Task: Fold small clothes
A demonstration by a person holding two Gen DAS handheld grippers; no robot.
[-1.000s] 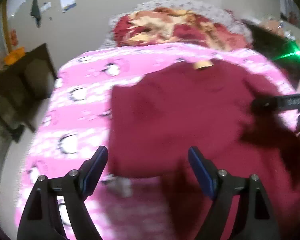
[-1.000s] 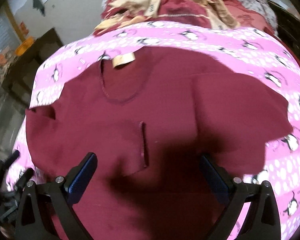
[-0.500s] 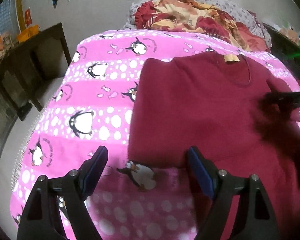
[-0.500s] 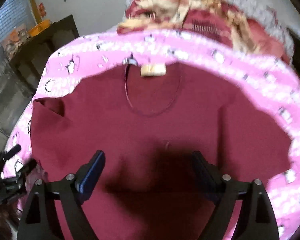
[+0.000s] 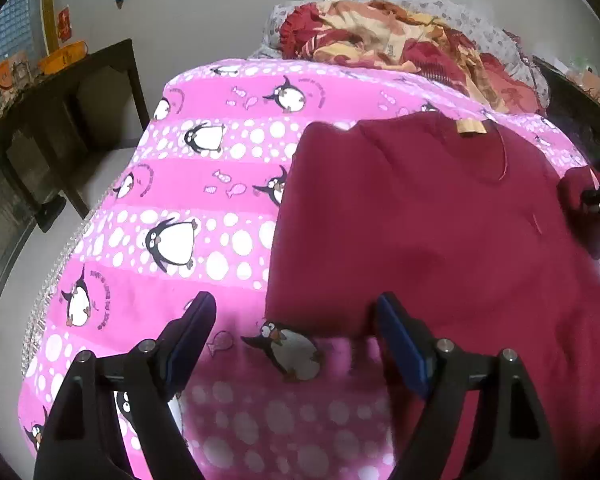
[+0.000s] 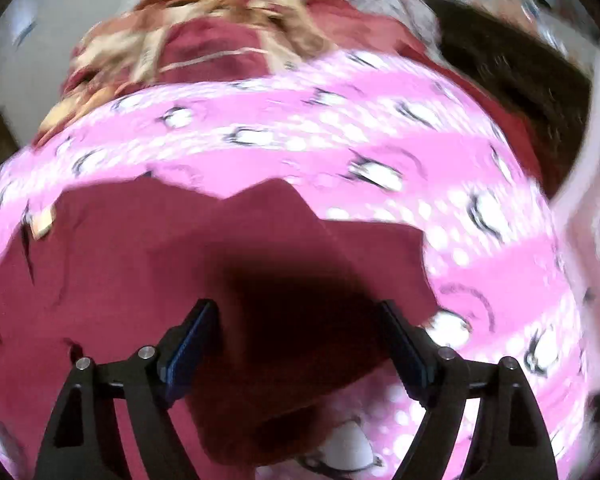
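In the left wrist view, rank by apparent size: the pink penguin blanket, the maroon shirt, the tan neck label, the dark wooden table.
1. Pink penguin-print blanket, largest.
2. Maroon knit shirt, close behind; it is partly cut off at the frame edge.
3. Dark wooden side table; farther away, so it is likely bigger than it looks.
4. Tan neck label, smallest.

I see a maroon shirt lying flat on the pink penguin blanket, neckline with its tan label facing away, left side folded in.
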